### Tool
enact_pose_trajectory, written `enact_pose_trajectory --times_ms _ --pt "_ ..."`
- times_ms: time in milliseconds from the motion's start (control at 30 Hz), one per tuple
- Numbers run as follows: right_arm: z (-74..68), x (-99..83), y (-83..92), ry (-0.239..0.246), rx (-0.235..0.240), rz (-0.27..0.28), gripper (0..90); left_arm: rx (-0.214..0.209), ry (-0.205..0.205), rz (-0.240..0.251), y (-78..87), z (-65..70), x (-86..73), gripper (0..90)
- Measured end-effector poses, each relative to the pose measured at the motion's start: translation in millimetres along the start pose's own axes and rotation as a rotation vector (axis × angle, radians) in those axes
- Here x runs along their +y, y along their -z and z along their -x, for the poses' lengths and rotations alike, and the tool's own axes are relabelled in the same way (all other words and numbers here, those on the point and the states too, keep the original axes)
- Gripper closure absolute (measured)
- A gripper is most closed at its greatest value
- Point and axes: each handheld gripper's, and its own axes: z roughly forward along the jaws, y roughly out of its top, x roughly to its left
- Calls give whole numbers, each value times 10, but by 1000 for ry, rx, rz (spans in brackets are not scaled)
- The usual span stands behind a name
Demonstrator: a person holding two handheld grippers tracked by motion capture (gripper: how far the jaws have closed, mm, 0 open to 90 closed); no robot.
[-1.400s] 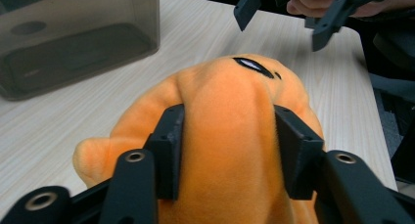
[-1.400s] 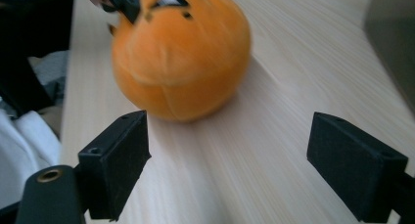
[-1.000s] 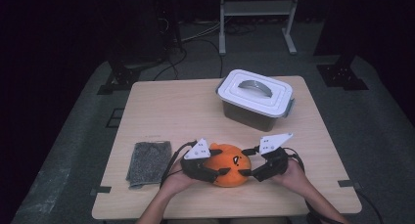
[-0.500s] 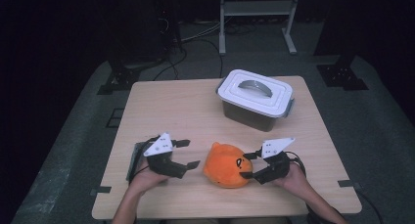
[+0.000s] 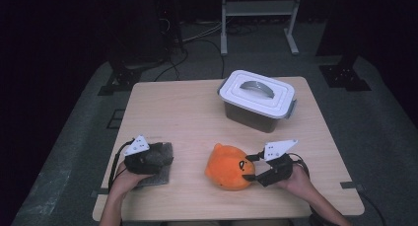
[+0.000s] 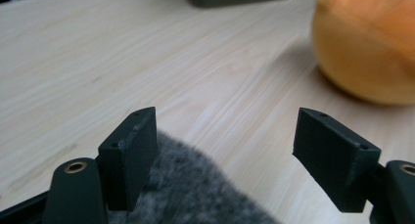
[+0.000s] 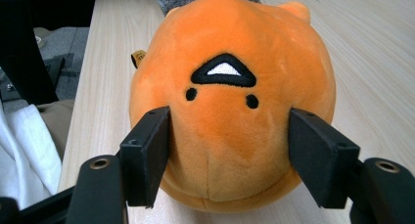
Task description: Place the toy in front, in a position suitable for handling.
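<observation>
Right gripper (image 7: 222, 150) pinching orange plush toy (image 7: 230, 101)
Left gripper (image 6: 230, 155) spread, jaws just narrowed, grey cloth (image 6: 191, 190) beneath; toy off its right jaw.

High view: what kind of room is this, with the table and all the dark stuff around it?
Probably a lab or recording studio, not a home. A lone wooden table stands on grey floor mats in a dark room, with cables and a metal stand behind it.
</observation>
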Motion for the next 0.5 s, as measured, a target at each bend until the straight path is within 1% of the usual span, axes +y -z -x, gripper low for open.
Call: enact_pose_trajectory --times_ms 33,67,100,133,200,233,267,333,400,500 --pt "-3 0 1 4 -1 -1 334 5 4 -21 -3 -33 -36 285" --pt "-3 0 1 4 -1 -1 334 5 4 -21 -3 -33 -36 303" --pt "-3 0 1 5 -1 -1 334 13 7 -34 3 -52 -52 303" --pt "-4 2 0 6 -1 -2 334 17 21 -52 8 -86 -91 333" --pt "-3 2 0 6 0 -3 333 16 28 -60 8 -100 -114 373" --pt "-1 3 0 6 1 -3 333 15 22 -95 0 -118 -152 386" --pt "-1 3 0 6 1 -3 333 15 22 -95 0 -118 -152 403" --pt "-1 3 0 7 1 -4 332 13 19 -136 -21 -132 -188 411" --pt "-2 4 -1 7 1 -4 331 4 30 -152 -39 -150 -224 425" --pt "-4 4 -1 9 1 -5 330 -1 51 -153 -55 -162 -247 427"
